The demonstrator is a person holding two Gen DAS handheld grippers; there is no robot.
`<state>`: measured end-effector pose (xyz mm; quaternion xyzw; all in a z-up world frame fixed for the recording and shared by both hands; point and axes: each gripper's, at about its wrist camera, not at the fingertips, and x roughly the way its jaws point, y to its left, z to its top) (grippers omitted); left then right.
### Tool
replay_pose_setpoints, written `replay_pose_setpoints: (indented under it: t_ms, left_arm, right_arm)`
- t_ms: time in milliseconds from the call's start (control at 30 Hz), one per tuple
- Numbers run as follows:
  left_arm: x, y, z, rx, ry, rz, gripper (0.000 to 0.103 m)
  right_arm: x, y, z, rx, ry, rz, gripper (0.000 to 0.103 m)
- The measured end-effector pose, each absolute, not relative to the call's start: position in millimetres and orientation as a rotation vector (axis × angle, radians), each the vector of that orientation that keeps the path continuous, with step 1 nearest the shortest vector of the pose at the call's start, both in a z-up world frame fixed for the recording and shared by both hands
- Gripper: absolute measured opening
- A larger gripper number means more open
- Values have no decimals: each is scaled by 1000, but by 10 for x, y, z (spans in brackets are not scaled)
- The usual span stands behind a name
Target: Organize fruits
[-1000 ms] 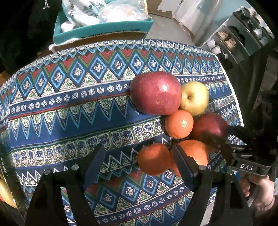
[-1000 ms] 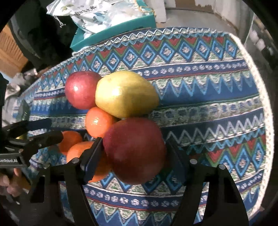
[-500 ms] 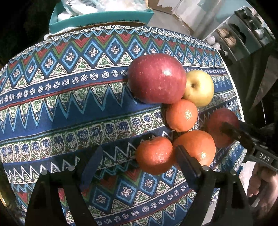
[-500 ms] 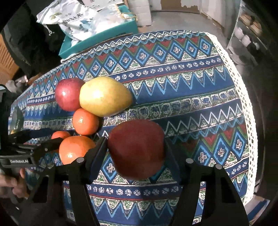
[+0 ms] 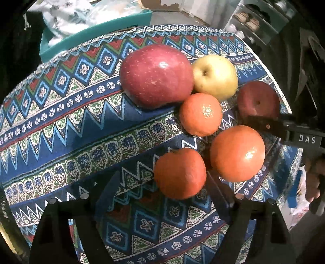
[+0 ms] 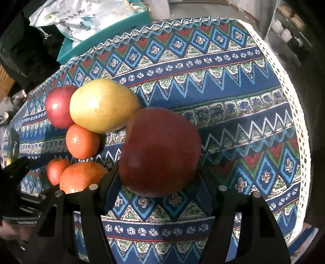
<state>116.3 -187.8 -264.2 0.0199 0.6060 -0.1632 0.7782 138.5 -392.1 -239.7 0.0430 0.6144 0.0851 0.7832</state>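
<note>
- The right tool (image 6: 158, 182) is clenched on a dark red apple (image 6: 160, 151), one finger on each flank at its widest part; the apple looks lifted just clear of the patterned cloth on the desk (image 6: 233, 85), though contact underneath is hidden
- The left tool (image 5: 162, 195) is released: its jaws have just been closing in, and a small tangerine (image 5: 179, 172) sits between them, close to the right finger and well off the left one, with neither pad seen pressing
- The apple is firm, smooth-skinned and fairly heavy for its size, so a grip across the middle is the sound one (waxy skin can slip if the pads ride high)
- Tangerines are lighter with a soft, loose peel; I judge a gentle squeeze across the belly suits them, since a hard pinch would bruise
- Just beyond the left tool's right finger lies a bigger orange (image 5: 237, 153), nearly touching the tangerine, which could get nudged and roll
- Farther ahead of that tool sit another tangerine (image 5: 200, 114), a large red apple (image 5: 156, 76) and a yellow apple (image 5: 215, 76), packed touching one another
- Past the far edge of the desk stands a teal box (image 6: 105, 36) holding a white bag (image 6: 81, 18); it is out of the way
- Round fruit rolls freely on cloth, so neighbours are the main hazard
</note>
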Motion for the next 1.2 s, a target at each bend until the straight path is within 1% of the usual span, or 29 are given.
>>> replay_pose_setpoints:
  t_ms: [33,67,133,167,200,533,833,1200]
  left_arm:
    - [1163,-1889,-2640,47,1305,-352,74]
    - [1168,-1891,-2634,46,1301,-355,71]
    - [1191,-1908,-2626,21,1302,-376,57]
    - [1205,-1899,-2621,1,1308,-391,54]
    - [1213,-1895,-2616,-13,1312,-401,48]
    - [1246,-1939,-2566,19,1283,-383,47]
    - [1259,-1687,-2502,-24,1267,-359,47]
    - [1193,-1538,-2207,-43,1215,-360,47]
  right_arm:
    - [1386,-3908,-2388,78,1321,184,67]
    - [1392,-3905,-2384,75,1319,184,67]
    - [1404,-3890,-2368,78,1314,183,67]
    - [1406,-3884,-2361,79,1311,183,67]
    - [1408,-3880,-2355,78,1310,184,68]
    - [1531,-3902,-2345,89,1282,202,71]
    - [1498,-3788,-2303,13,1244,190,68]
    - [1368,-3721,-1937,20,1159,194,68]
